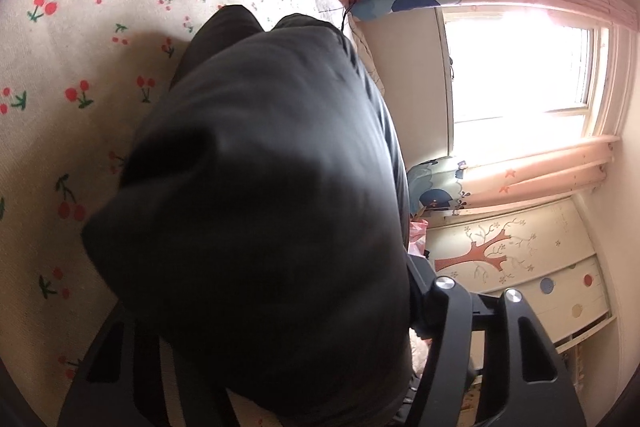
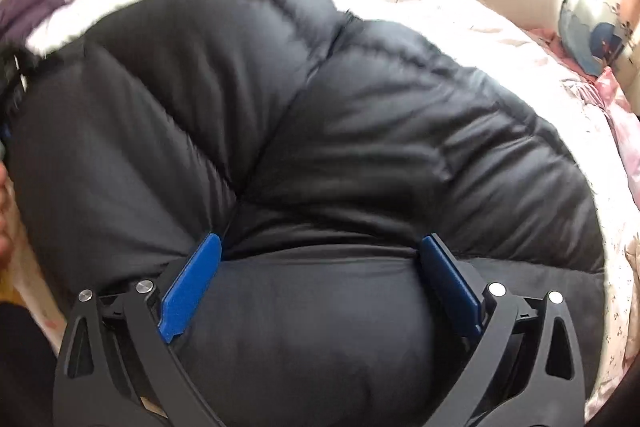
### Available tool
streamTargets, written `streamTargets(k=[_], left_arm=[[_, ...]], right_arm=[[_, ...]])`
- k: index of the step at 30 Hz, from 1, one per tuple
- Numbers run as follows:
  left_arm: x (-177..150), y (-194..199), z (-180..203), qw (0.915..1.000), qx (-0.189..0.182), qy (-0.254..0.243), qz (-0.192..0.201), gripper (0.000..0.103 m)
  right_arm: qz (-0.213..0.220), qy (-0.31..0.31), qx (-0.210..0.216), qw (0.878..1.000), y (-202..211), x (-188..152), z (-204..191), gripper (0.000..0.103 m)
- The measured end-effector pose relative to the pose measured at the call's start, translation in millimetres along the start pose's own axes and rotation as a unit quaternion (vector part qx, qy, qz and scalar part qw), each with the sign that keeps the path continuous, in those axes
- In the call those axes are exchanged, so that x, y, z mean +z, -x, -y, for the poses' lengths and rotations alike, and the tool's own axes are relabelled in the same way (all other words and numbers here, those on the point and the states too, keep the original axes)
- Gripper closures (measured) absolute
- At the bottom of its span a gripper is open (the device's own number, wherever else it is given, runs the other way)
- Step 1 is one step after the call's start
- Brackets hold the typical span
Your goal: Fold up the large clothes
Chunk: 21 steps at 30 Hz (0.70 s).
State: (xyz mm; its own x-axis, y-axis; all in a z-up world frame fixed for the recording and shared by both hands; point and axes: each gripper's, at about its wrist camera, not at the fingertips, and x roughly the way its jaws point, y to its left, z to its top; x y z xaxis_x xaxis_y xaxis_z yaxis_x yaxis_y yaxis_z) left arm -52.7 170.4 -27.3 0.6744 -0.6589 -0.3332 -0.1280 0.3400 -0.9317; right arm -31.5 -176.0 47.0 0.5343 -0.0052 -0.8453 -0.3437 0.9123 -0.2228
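black puffer jacket (image 2: 360, 115) | right gripper (image 2: 320, 267) jaws wide apart, straddling it | left gripper (image 1: 280, 367) jaws hidden, cannot tell | no readable writing

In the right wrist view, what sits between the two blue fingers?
A bulge of the black puffy jacket fills the gap between the right gripper's blue fingers, which stand wide apart. Nothing else shows there.

Both wrist views sit pressed close over the black padded coat (image 1: 260, 187), shared; left's is rolled sideways toward the window (image 1: 520, 67), right's faces the bedding (image 2: 440, 7) ahead.
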Motion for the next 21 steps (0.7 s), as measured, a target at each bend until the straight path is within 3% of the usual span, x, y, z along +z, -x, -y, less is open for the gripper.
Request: streamTargets(k=[3, 5, 8, 11, 14, 16, 18, 21], left_arm=[[-7.2, 1.7, 20.7, 0.9993, 0.0, -0.035, 0.012, 0.057], [-15.3, 5.1, 46.2, 0.9962, -0.003, -0.084, 0.019, 0.062], [-32.3, 3.1, 97.5, 0.9847, -0.016, -0.173, 0.013, 0.064], [-56.9, -13.9, 154.1, 0.9645, -0.026, -0.262, -0.013, 0.064], [-86.3, -45.8, 208.3, 0.9385, -0.03, -0.34, -0.05, 0.064], [-108.7, -68.1, 234.3, 0.9191, -0.022, -0.385, -0.079, 0.064], [-136.1, -94.9, 253.8, 0.8953, -0.004, -0.432, -0.11, 0.064], [-188.6, -143.8, 270.9, 0.8551, 0.029, -0.49, -0.167, 0.064]], right_arm=[[-0.005, 0.014, -0.016, 1.0, -17.1, 5.9, -5.6, 0.006], [-0.008, 0.012, -0.014, 1.0, -21.6, 7.7, -6.5, 0.006], [0.001, 0.003, 0.002, 1.0, -24.3, 6.1, -0.2, 0.006], [0.025, -0.005, 0.02, 0.999, -21.5, -3.8, 10.9, 0.006], [0.039, -0.008, 0.062, 0.997, -4.1, -7.5, 33.1, 0.007], [0.091, -0.05, 0.11, 0.989, 31.9, -21.5, 65.4, 0.007], [0.141, -0.138, 0.196, 0.961, 64.3, -47.2, 118.0, 0.007], [0.167, -0.263, 0.266, 0.912, 82.6, -90.2, 196.2, 0.007]])
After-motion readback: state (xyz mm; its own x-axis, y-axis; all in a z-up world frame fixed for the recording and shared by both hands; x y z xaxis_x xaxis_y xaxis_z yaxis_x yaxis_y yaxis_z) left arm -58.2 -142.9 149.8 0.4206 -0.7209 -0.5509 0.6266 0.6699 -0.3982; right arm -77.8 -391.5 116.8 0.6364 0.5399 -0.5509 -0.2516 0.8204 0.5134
